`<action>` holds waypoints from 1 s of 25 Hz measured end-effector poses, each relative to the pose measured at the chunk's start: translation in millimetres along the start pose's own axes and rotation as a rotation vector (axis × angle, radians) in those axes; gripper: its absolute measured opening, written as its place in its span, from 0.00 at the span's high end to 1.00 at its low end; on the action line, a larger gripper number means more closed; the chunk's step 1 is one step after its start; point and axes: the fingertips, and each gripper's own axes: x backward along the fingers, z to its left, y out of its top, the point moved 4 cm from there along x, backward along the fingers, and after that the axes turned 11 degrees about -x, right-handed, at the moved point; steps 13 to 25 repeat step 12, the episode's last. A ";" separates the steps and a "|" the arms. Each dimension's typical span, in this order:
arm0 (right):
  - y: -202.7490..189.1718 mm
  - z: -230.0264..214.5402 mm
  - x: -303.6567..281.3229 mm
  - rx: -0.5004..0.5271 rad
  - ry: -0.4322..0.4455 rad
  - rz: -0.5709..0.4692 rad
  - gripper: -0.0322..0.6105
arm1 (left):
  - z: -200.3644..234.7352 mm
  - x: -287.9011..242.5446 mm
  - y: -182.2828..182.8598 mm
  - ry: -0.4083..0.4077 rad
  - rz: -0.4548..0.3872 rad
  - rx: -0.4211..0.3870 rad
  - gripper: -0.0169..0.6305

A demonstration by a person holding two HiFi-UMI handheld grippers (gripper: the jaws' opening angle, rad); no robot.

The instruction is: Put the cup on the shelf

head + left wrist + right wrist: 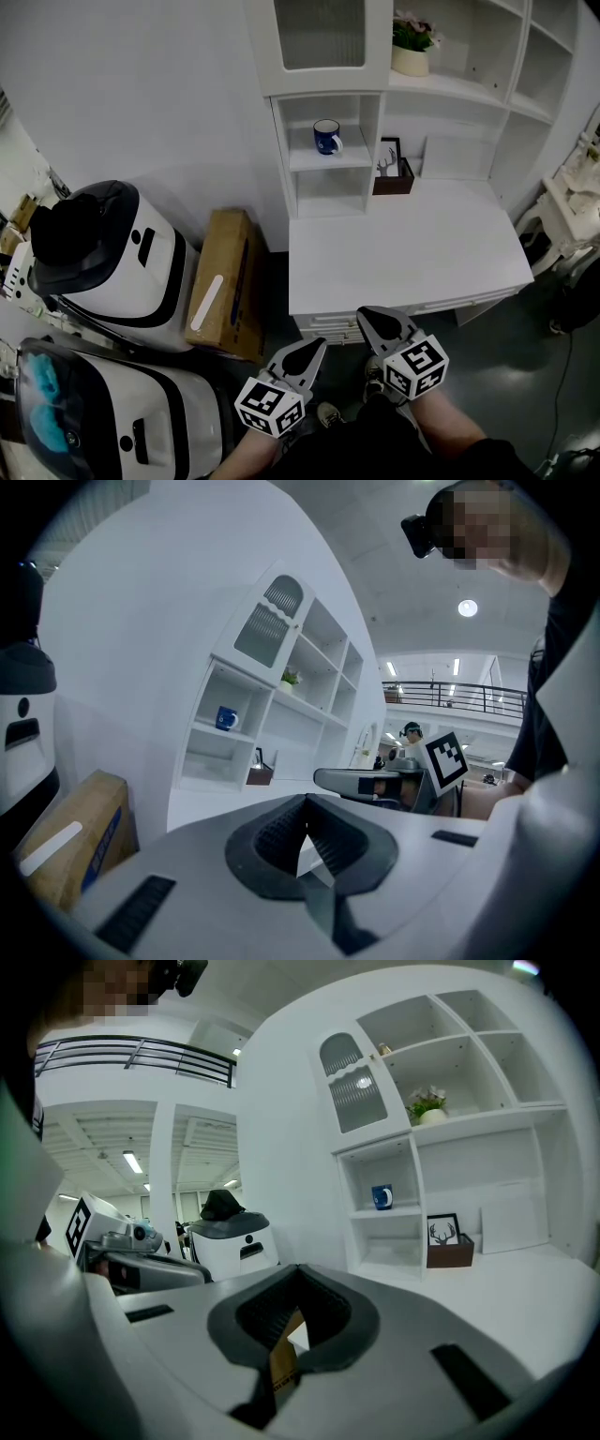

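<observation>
Cup (327, 137) stands upright on the small middle shelf (323, 161) of the white cabinet, well apart from both of your grippers. The head view places your left gripper (314, 349) and right gripper (373, 321) low at the desk (403, 253) edge. Each gripper view shows its jaws clenched tip to tip, grasping nothing. Brown in the right gap is probably the cardboard box (225, 281) beyond.

Both held low, near the torso, side by side, pointing forward. The left gripper (312, 350) has its jaws together, tips touching, nothing between them. The right gripper (372, 319) is the same, closed and empty, sitting slightly ahead of the left. Bare forearms (246, 457) run back toward the body.
</observation>
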 end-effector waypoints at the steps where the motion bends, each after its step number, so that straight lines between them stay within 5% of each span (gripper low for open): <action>1: 0.2 -0.4 0.3 0.000 -0.002 0.000 0.95 | -0.2 -0.5 0.2 -0.001 0.000 0.000 0.97; 25: 1.6 -5.9 3.9 0.000 -0.010 -0.004 0.95 | -3.2 -7.8 -0.5 -0.014 0.001 -0.003 0.96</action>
